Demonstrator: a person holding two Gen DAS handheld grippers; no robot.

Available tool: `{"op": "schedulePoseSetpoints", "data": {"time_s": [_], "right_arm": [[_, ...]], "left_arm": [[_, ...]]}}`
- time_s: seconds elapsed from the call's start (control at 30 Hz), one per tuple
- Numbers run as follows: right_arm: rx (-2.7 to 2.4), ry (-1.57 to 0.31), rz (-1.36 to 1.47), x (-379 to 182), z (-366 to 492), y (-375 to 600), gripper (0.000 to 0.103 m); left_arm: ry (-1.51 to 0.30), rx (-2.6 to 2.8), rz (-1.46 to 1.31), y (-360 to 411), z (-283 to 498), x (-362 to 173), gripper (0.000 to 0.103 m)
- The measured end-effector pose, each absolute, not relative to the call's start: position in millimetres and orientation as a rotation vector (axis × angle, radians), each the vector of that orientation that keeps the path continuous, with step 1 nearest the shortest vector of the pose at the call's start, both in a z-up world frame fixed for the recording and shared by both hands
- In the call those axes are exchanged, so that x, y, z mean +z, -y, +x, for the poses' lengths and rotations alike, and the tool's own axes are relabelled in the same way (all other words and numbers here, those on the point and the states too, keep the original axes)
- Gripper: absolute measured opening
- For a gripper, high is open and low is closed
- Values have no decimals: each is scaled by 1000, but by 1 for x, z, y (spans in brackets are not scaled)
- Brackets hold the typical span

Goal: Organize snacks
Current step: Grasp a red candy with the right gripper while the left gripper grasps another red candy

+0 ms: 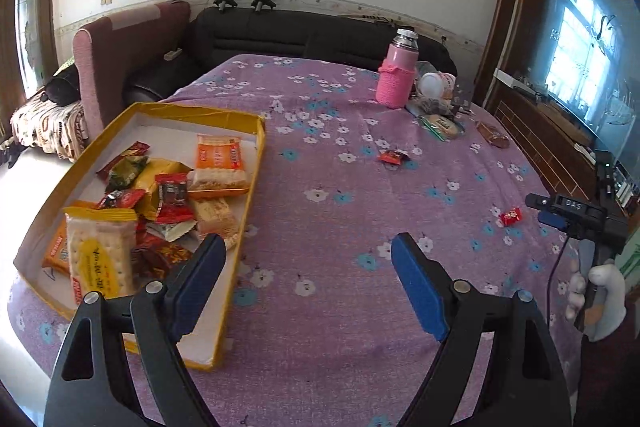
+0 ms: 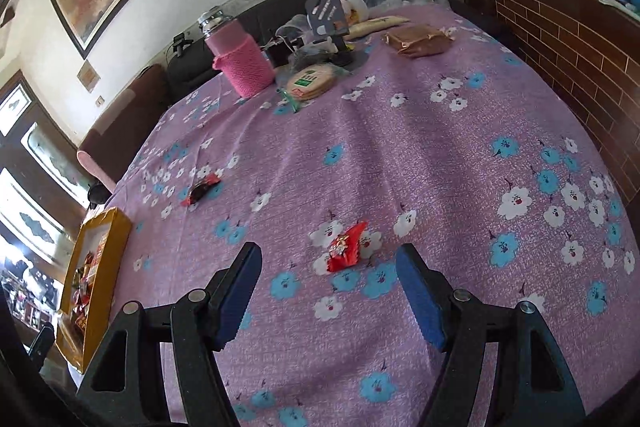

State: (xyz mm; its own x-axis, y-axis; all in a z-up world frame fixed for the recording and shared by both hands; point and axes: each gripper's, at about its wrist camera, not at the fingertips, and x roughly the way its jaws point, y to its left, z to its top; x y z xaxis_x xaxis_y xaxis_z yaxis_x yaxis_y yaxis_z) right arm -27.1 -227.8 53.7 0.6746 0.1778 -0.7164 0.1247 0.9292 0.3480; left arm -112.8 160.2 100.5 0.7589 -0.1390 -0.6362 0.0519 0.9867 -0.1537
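Observation:
A yellow box lid (image 1: 248, 163) on the purple flowered tablecloth holds several wrapped snacks, among them a cracker pack (image 1: 100, 259) and an orange biscuit pack (image 1: 218, 165). My left gripper (image 1: 308, 247) is open and empty, its left finger over the box's near right corner. Two small red candies lie loose: one mid-table (image 1: 394, 157), one to the right (image 1: 511, 217). My right gripper (image 2: 328, 255) is open and empty, just short of a red candy (image 2: 346, 247) that lies between its fingertips. The other red candy (image 2: 202, 189) lies further left. The box (image 2: 106, 267) shows at the left edge.
A pink flask in a knitted sleeve (image 1: 396, 75) (image 2: 240, 59) stands at the back. Beside it lie a round green-labelled pack (image 2: 312, 81), a brown pack (image 2: 418, 43), a phone stand (image 2: 328, 15) and plastic bags. Sofas stand behind the table. A brick-patterned cabinet (image 2: 580, 67) stands right.

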Motion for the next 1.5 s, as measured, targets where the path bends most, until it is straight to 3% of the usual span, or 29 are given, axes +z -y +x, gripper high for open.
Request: {"op": "schedulePoseSetpoints", "data": {"time_s": [0.2, 0.3, 0.4, 0.43, 0.63, 0.97, 1.03, 1.1, 1.13, 1.5], "right_arm": [[1, -873, 352, 31, -2, 224, 72], [-12, -886, 306, 22, 4, 212, 65], [-46, -880, 219, 16, 6, 203, 39], [-48, -883, 195, 15, 7, 201, 21], [-8, -859, 221, 15, 3, 203, 20], [77, -867, 307, 15, 4, 205, 21], [77, -872, 308, 14, 4, 205, 21], [75, -869, 305, 14, 3, 204, 21], [75, -868, 304, 14, 3, 203, 21], [154, -800, 333, 25, -4, 201, 20]], "left_arm": [[-733, -213, -146, -125, -64, 113, 85], [-729, -242, -90, -100, -30, 112, 85], [-751, -258, -11, -74, 8, 98, 85], [-768, -268, 8, -68, 19, 91, 85], [-815, -271, 140, -34, 78, 53, 85], [-931, -326, 110, -10, 136, 13, 85], [-915, -337, 107, -8, 136, 15, 68], [-902, -325, 147, -4, 135, 15, 37], [-894, -332, 165, -2, 134, 16, 28], [-823, -349, 106, -23, 82, 55, 26]]}}
